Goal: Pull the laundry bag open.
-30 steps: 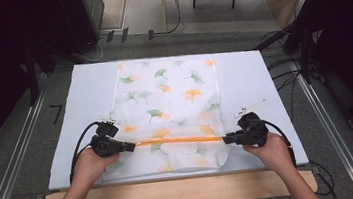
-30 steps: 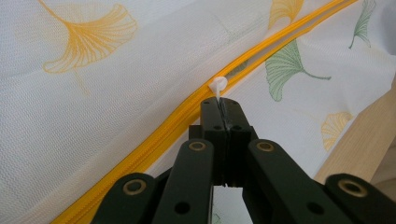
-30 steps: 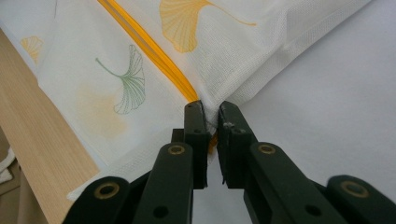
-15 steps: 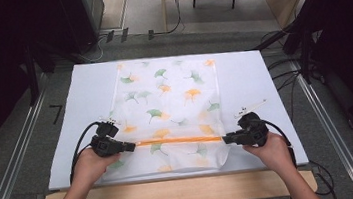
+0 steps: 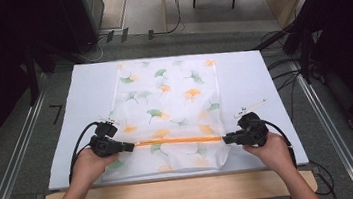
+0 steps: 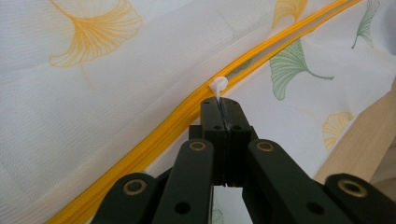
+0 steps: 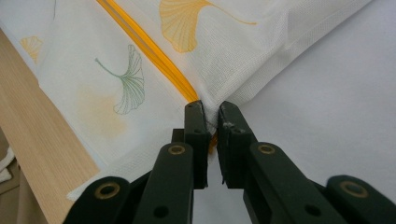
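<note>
Pinching the zipper pull (image 6: 218, 85), left tool (image 6: 223, 105); right tool (image 7: 212, 112) clamps bag (image 5: 169, 100) edge.

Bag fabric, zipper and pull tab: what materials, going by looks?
White ginkgo-print bag: looks like fine matte mesh fabric, visible weave grid. Orange zipper: woven tape, teeth unclear. Small white pull tab: likely glossy, smooth plastic.

Black tool (image 6: 219, 109) w/ brass rivets, black cables.

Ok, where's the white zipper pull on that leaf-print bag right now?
In the left gripper view, the white zipper pull is pinched in the left gripper, on the orange zipper at the mesh bag's left edge.
</note>
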`<state>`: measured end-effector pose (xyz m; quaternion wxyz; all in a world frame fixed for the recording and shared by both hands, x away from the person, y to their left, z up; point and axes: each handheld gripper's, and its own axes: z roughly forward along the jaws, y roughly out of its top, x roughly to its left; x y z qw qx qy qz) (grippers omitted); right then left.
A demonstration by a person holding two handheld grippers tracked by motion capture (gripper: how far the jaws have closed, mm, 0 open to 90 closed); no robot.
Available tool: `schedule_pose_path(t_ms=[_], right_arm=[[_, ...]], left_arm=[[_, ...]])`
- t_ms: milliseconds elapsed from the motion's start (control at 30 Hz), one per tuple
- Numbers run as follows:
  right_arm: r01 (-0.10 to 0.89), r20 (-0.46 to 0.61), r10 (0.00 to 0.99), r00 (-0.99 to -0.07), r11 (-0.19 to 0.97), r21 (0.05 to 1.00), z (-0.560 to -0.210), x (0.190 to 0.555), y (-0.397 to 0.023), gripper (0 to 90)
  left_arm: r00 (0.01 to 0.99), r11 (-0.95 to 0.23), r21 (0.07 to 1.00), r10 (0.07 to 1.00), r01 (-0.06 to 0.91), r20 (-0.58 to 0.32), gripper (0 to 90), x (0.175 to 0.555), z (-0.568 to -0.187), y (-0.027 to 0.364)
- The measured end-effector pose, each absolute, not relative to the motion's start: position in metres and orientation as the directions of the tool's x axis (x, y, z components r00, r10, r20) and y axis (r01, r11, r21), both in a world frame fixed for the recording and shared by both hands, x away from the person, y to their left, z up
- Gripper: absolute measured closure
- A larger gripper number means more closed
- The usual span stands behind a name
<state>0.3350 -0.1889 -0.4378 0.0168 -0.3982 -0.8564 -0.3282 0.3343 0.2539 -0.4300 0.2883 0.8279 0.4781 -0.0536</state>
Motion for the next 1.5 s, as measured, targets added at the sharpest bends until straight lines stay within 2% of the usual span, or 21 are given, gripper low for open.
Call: schedule_pose_path(t_ms=[433, 1500], right_arm=[[0.693, 0.289, 0.671, -0.683, 0.47, 0.547, -0.438, 0.335, -0.189, 84.9], [0.696, 0.291, 0.669, -0.684, 0.477, 0.537, -0.439, 0.337, -0.189, 84.9]], left_arm=[[0.506, -0.351, 0.416, 0.784, 0.839, -0.359, 90.0, 0.328, -0.428, 0.282], [0.473, -0.312, 0.411, 0.792, 0.857, -0.385, 90.0, 0.329, -0.428, 0.287]])
